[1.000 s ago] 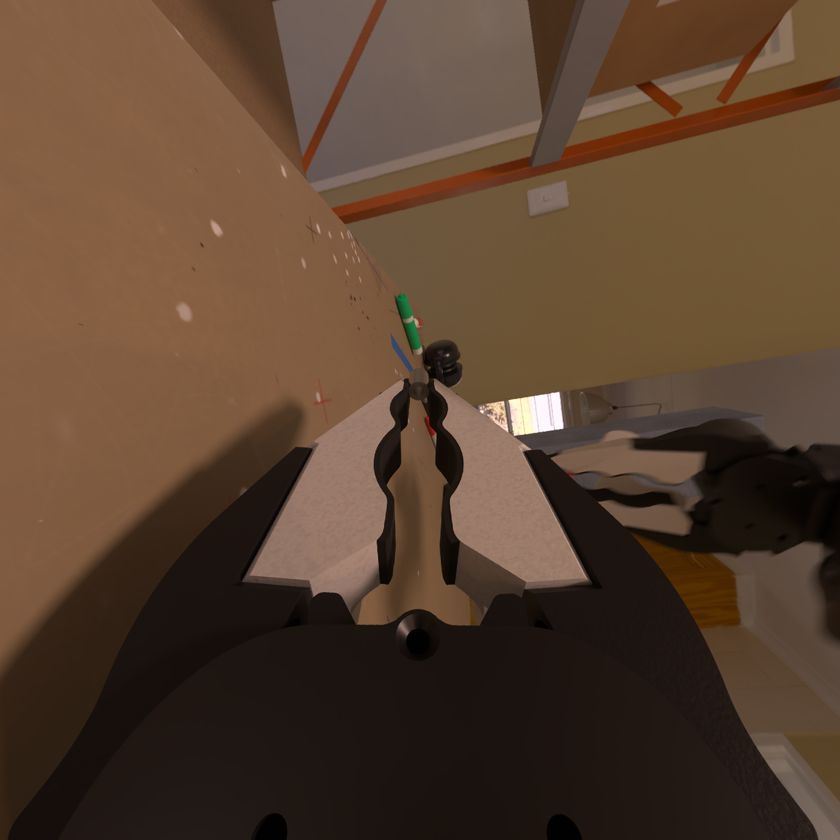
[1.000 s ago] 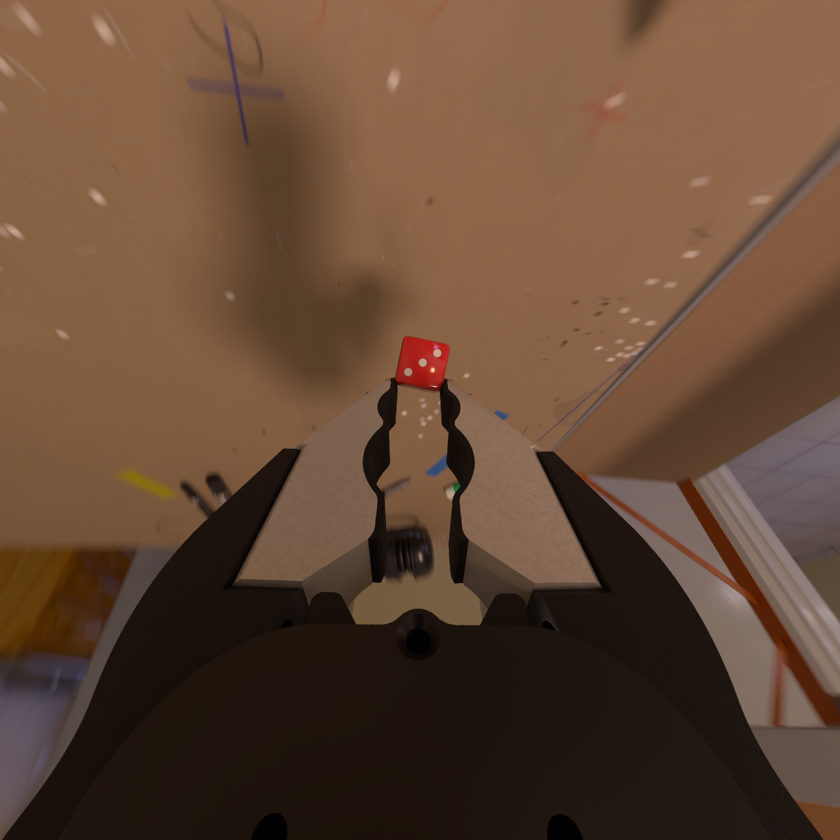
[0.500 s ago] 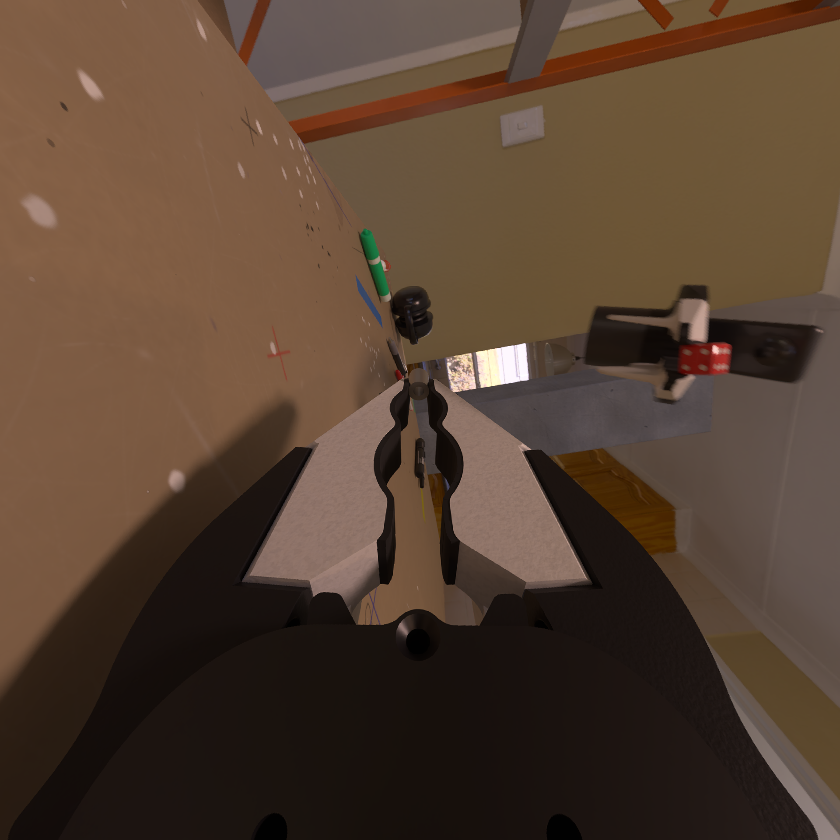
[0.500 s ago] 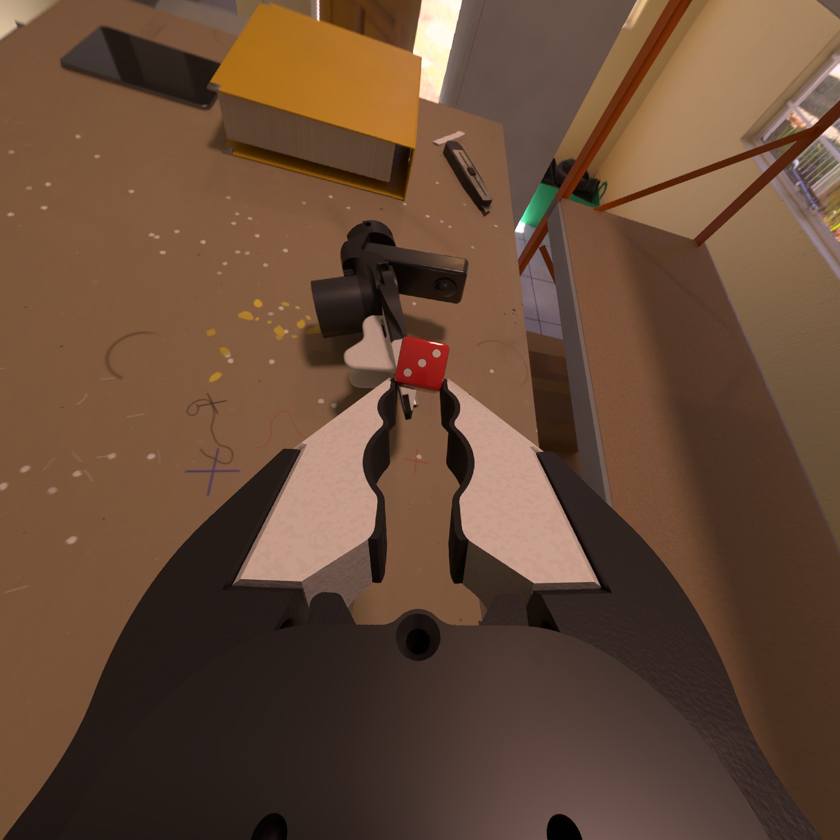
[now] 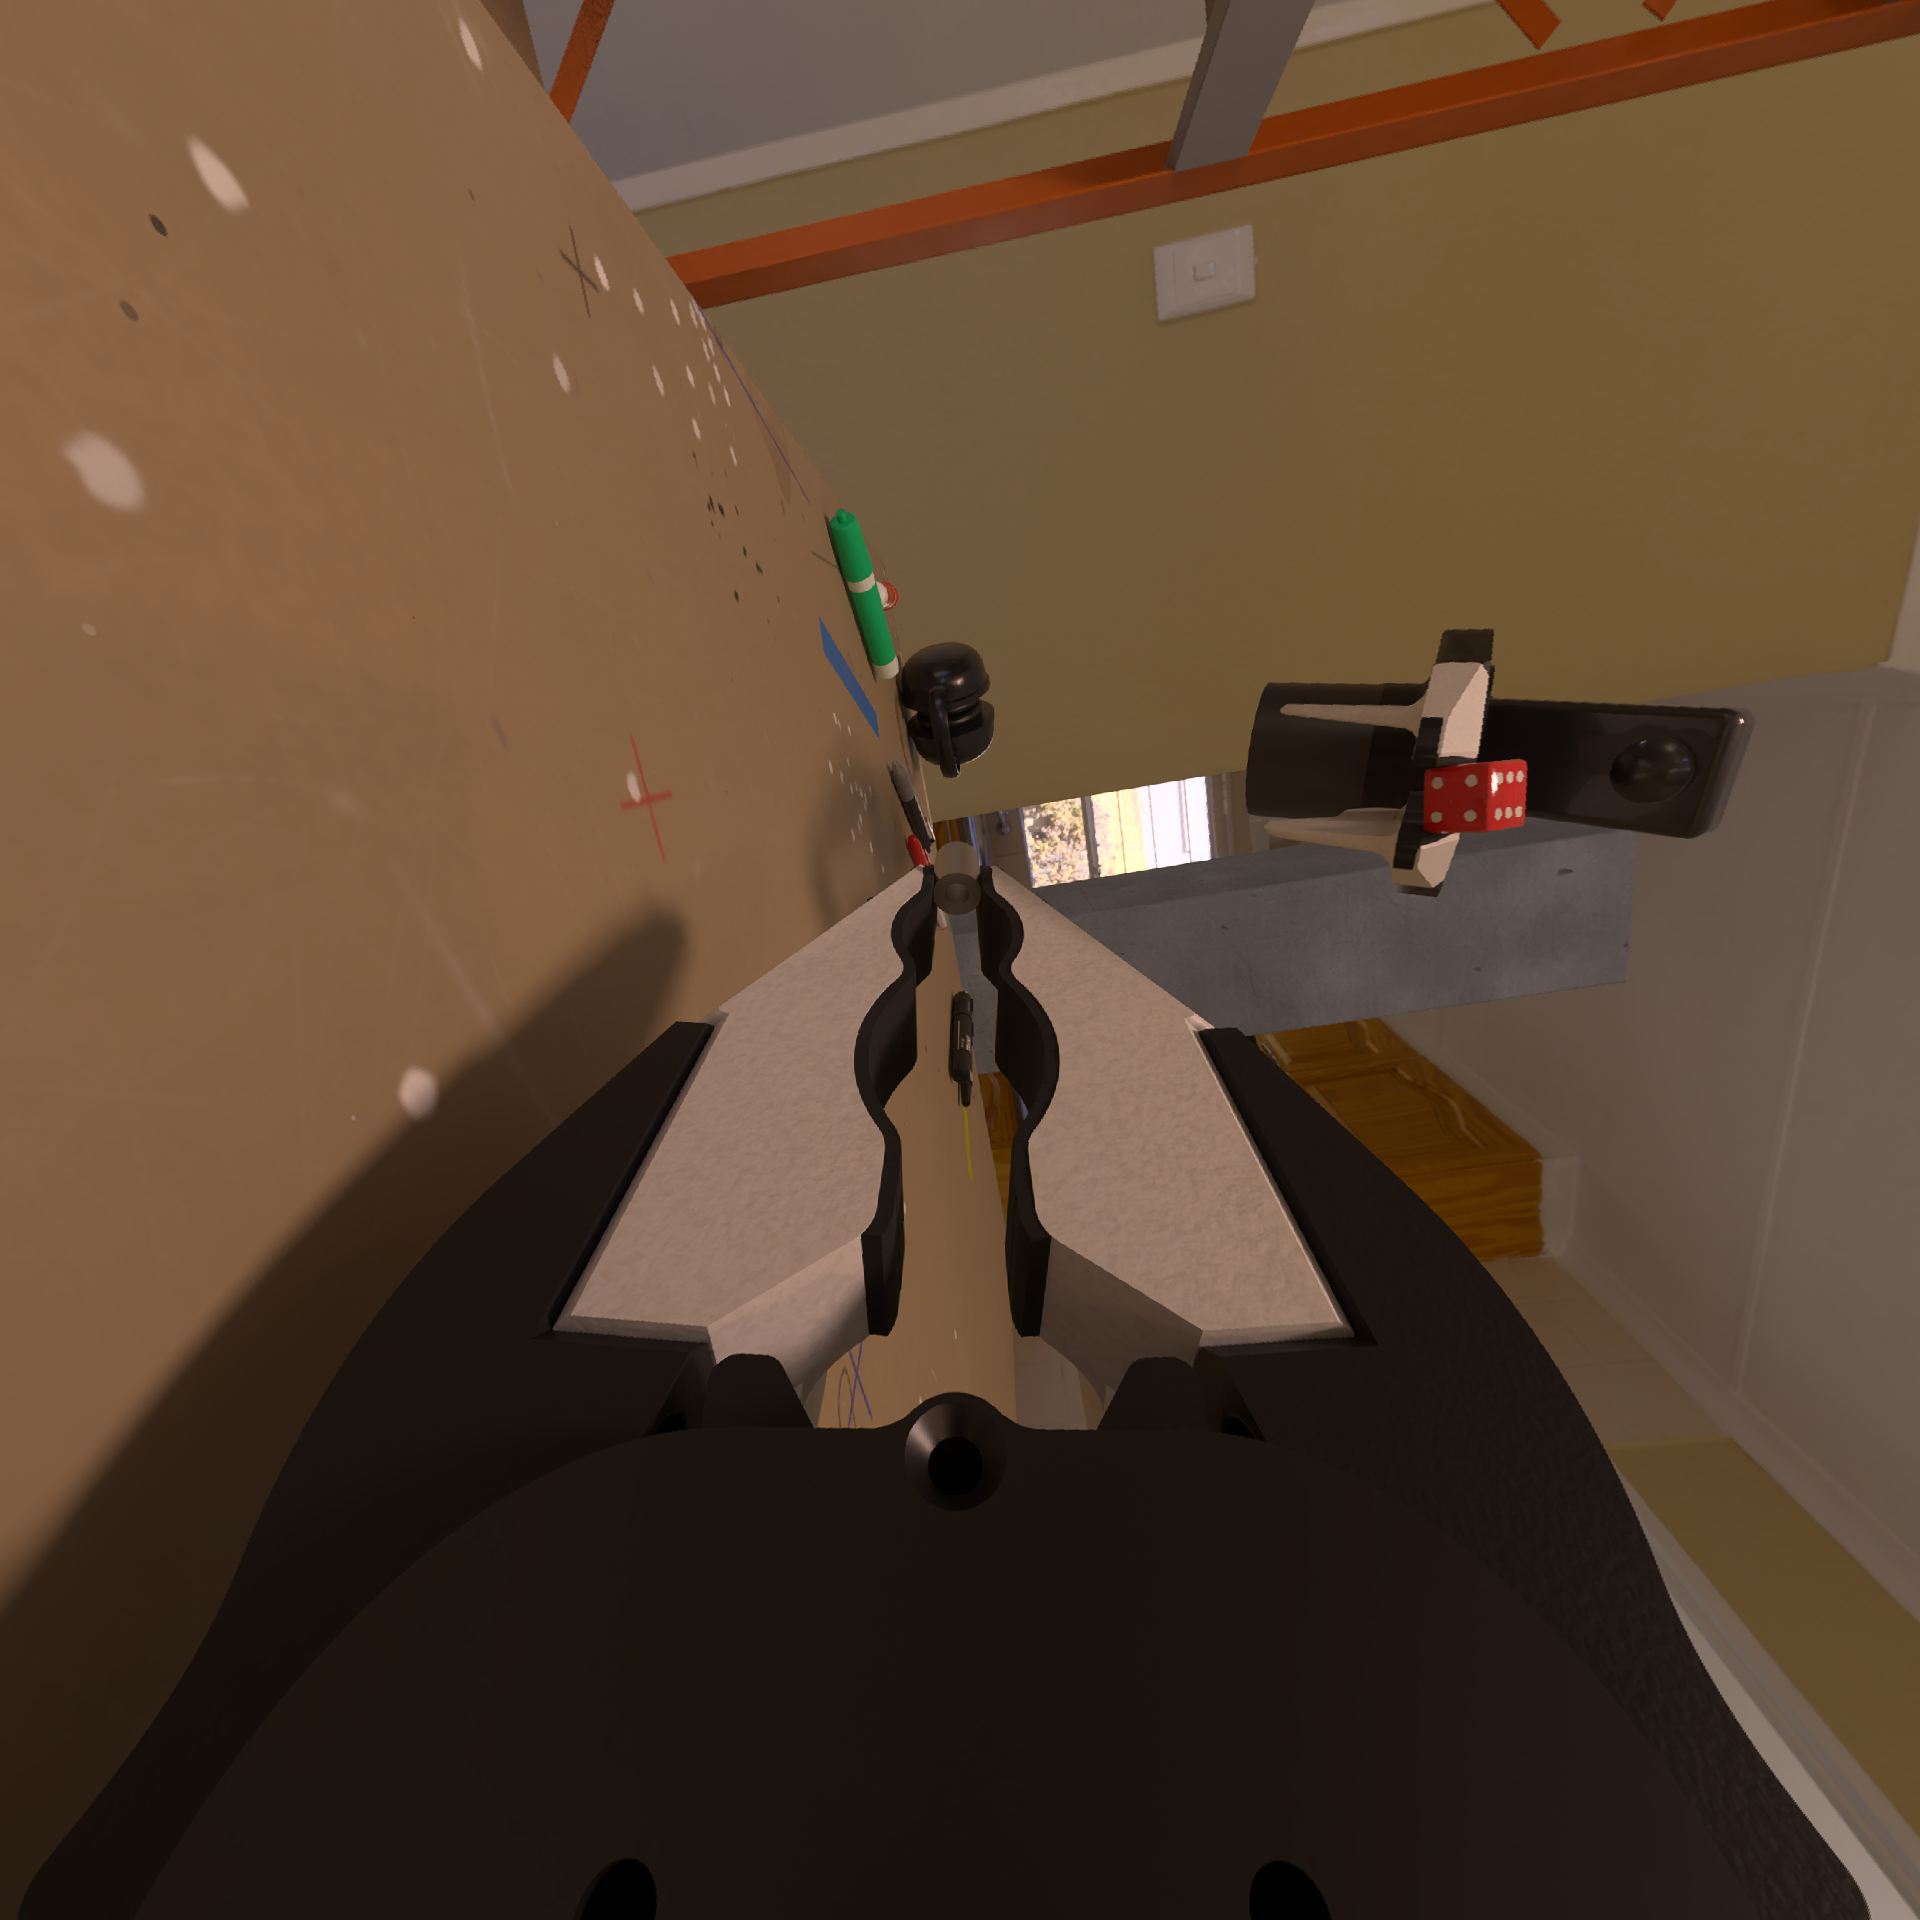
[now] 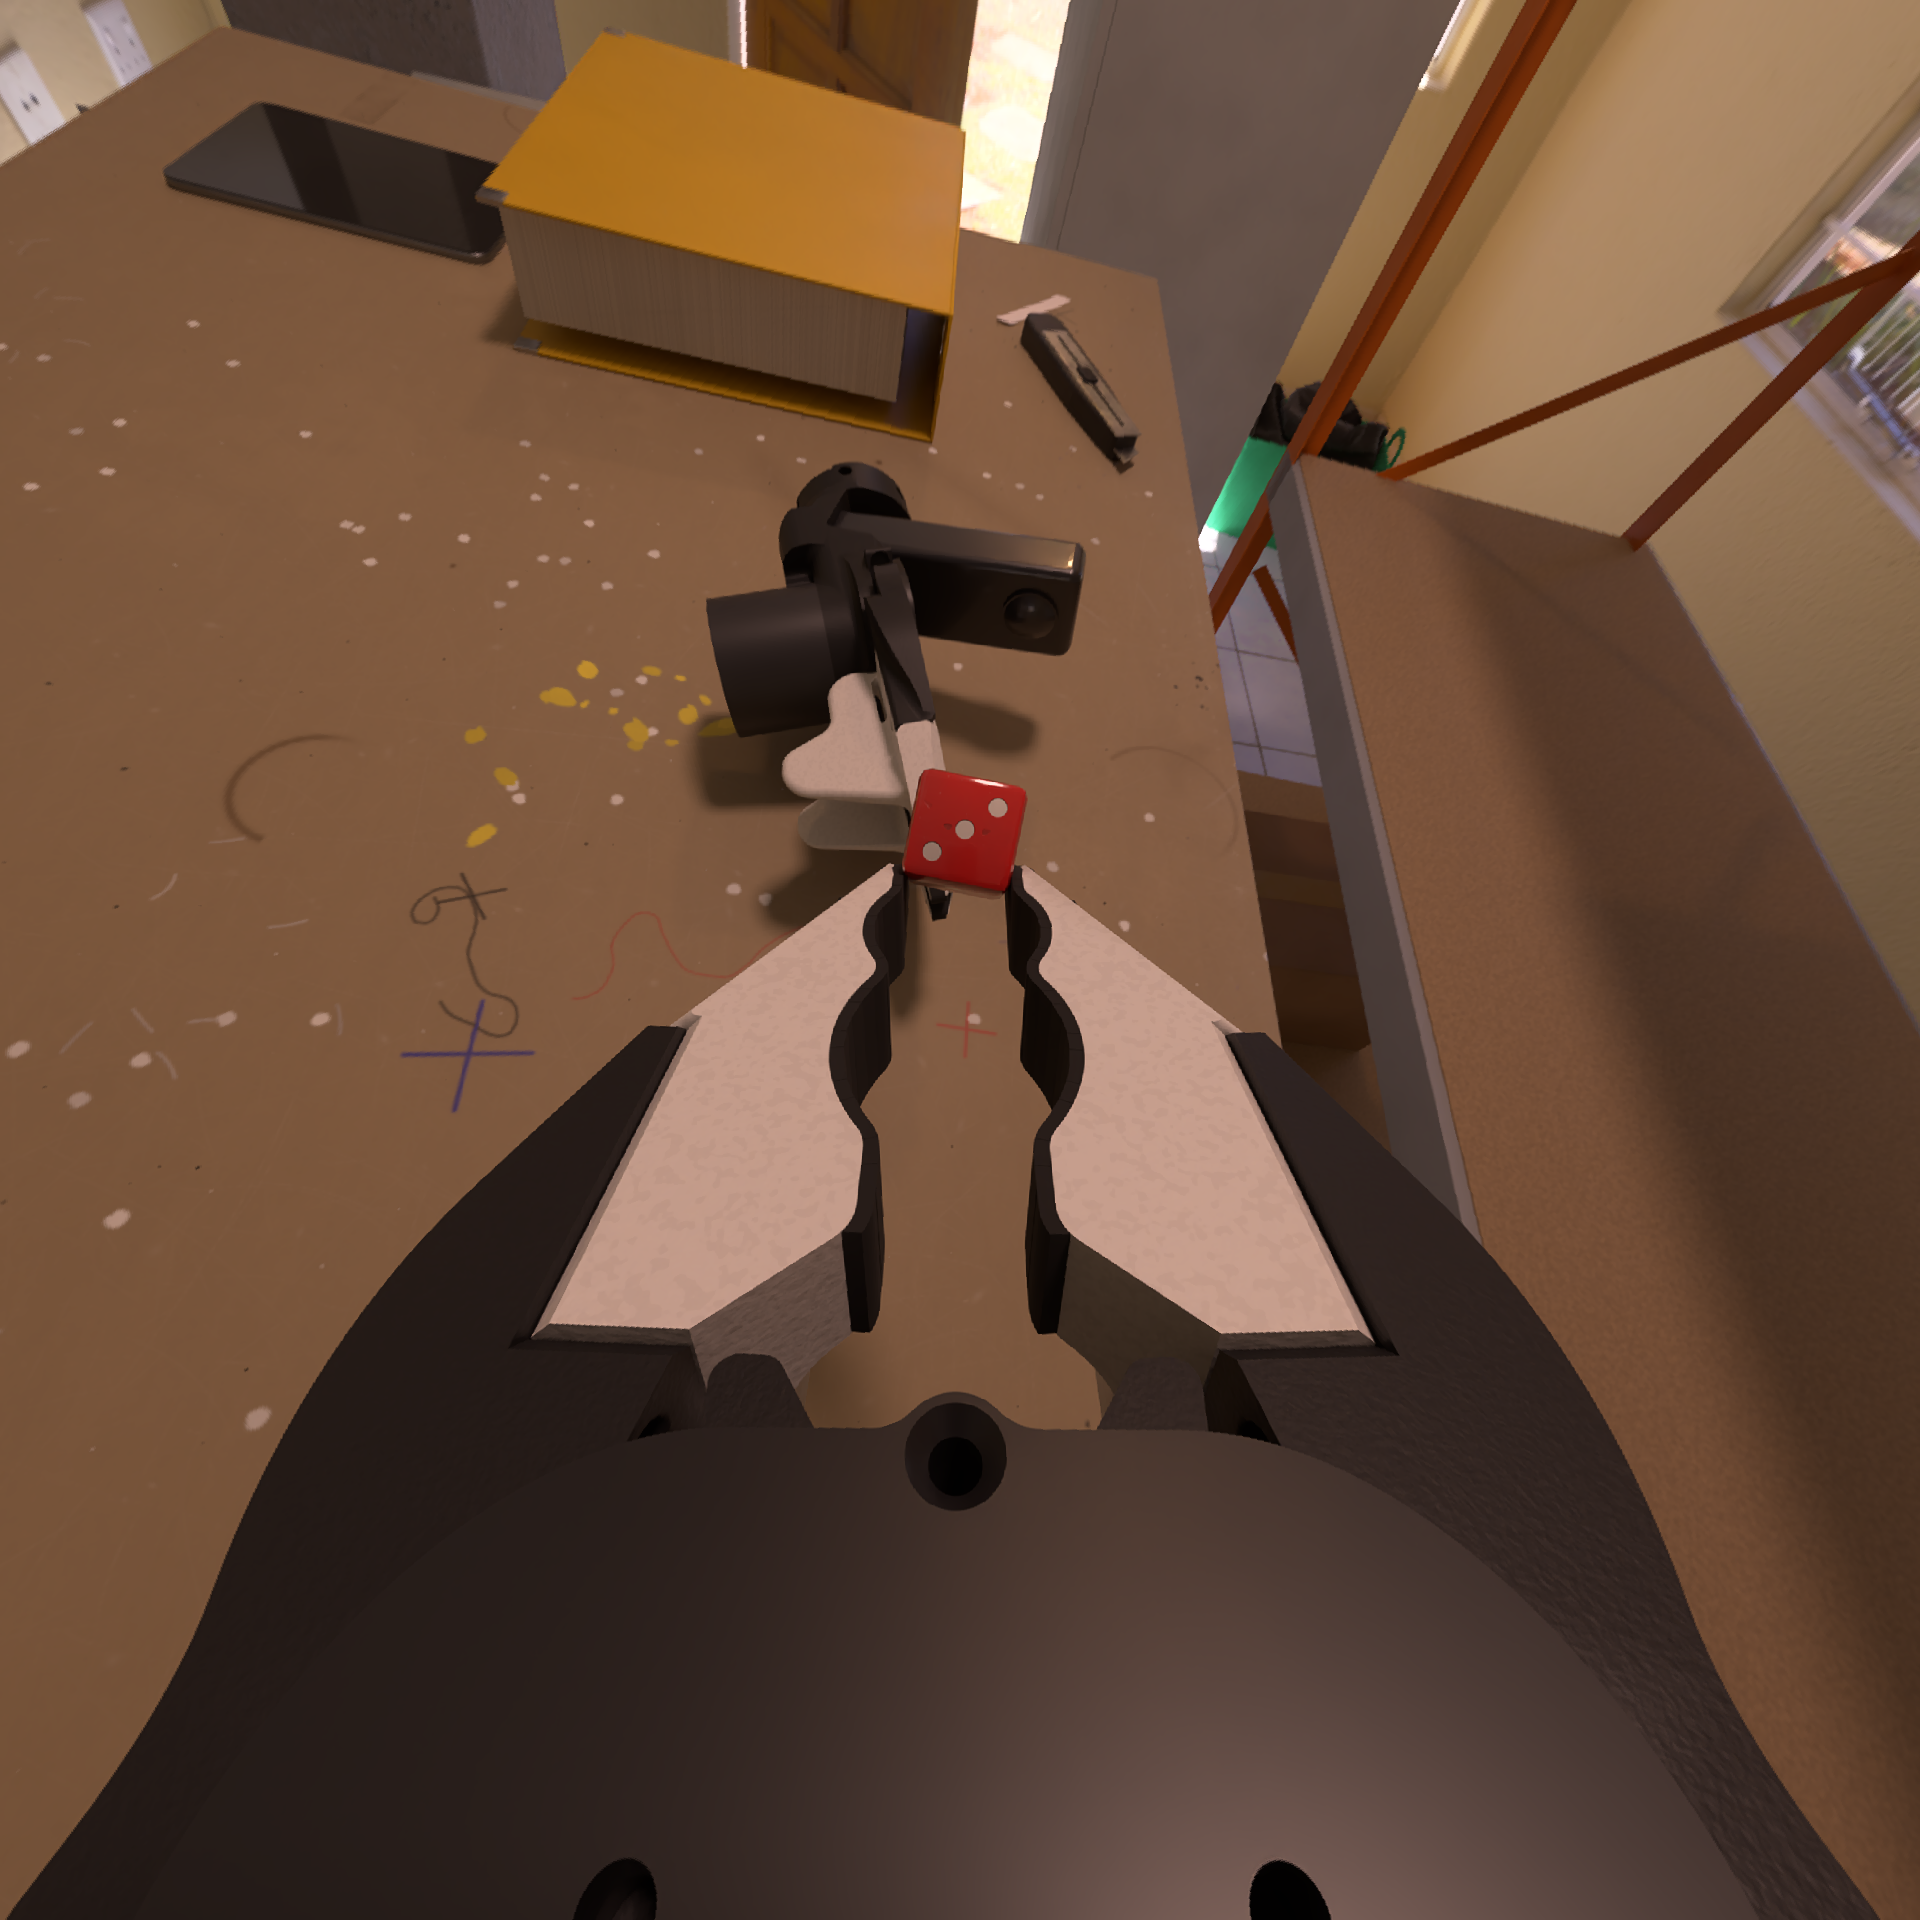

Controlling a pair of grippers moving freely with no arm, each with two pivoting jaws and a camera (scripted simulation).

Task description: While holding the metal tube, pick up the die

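My left gripper [image 5: 954, 885] is shut on a short metal tube [image 5: 956, 871] pinched at its fingertips, close beside the brown table [image 5: 312, 623]. My right gripper [image 6: 956, 883] is shut on a red die [image 6: 964, 831] with white pips and holds it in the air above the table [image 6: 312, 623]. In the left wrist view the right gripper [image 5: 1444, 795] hangs off the table at the right with the die [image 5: 1475, 795] between its fingers. In the right wrist view the left gripper [image 6: 883, 790] hovers just beyond the die.
A yellow book [image 6: 738, 197], a black phone [image 6: 332, 177] and a black utility knife [image 6: 1081, 390] lie at the table's far end. A green marker [image 5: 862, 592], a blue strip [image 5: 847, 675] and a black knob [image 5: 945, 707] sit ahead of the left gripper. A shelf edge [image 6: 1351, 831] runs along the right.
One second ago the right gripper held the die close to the table; it has lifted it away and swung round to face the left gripper. In the last half second little moved.
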